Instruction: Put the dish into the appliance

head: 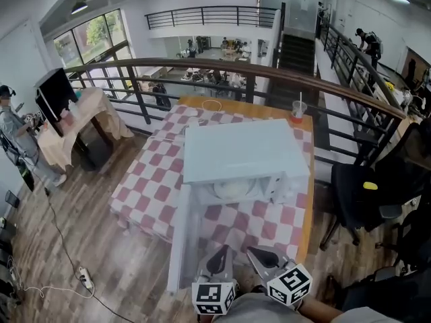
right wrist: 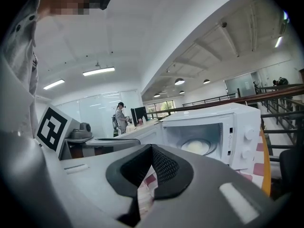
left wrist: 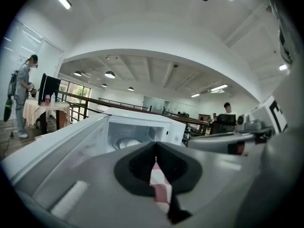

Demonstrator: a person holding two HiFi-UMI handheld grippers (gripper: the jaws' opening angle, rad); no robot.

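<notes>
White dish (right wrist: pixel 194 147) sits inside the open microwave (right wrist: pixel 247 122), ahead of the left claw (left wrist: pixel 155 150) and right claw (right wrist: pixel 151 151), both clenched empty; from overhead the microwave's top hides its far half.

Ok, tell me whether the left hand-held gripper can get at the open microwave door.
Probably yes: the door hangs wide open right beside the left hand-held gripper, with nothing between them; its jaws are shut and empty.
</notes>
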